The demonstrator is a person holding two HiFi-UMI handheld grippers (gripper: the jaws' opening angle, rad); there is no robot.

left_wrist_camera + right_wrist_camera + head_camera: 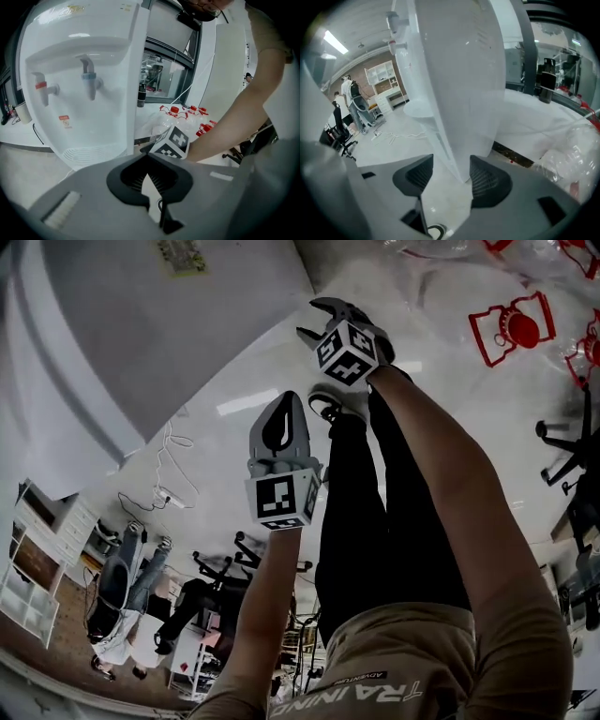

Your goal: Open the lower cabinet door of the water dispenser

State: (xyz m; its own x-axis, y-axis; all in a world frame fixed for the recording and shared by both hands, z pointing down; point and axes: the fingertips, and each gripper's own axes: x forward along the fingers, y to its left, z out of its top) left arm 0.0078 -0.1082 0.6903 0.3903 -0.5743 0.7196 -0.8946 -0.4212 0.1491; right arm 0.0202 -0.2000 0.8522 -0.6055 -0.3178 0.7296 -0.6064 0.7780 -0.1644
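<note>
The white water dispenser [79, 79] has a red tap [43, 88] and a blue tap [90, 79] above a drip grille. Its lower cabinet door is hidden behind the gripper body in the left gripper view. My left gripper [148, 159] points at the dispenser's right front corner, its tips meeting with nothing between them. My right gripper [451, 165] stands open, and the lower corner of the dispenser [459, 93] shows in its gap; whether a pad touches it I cannot tell. In the head view the right gripper [317, 320] is beyond the left gripper [286, 404], beside the dispenser's body [141, 334].
Water bottles with red caps [187, 112] stand on the floor right of the dispenser, under clear plastic wrap [572, 154]. A black bottle [546, 79] sits on a ledge behind. A white cable [164, 474], office chairs [572, 456], white shelving [42, 549] and a person [122, 615] are farther off.
</note>
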